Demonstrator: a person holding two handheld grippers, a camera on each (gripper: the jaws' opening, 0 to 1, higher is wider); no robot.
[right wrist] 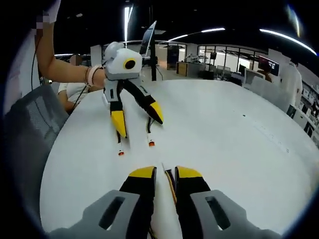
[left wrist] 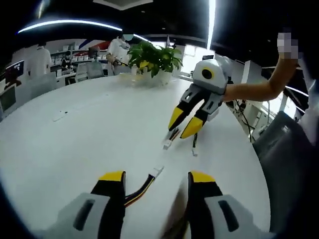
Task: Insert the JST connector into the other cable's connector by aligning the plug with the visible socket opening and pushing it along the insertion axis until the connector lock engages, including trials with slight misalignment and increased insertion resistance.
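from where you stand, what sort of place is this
Probably an open-plan office or lab. A big white table carries a potted plant, desks with monitors line the far side, and strip lights run along a dark ceiling.

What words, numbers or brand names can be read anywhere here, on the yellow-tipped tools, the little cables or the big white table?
None can be read.
Left gripper, white and grey with yellow-tipped jaws: no lettering shows.
Right gripper, same make: no lettering shows.
Thin multicoloured cable with white connector: too small to tell any marking.
Round white table: plain.
Dark wall screen far behind: too blurred to read.
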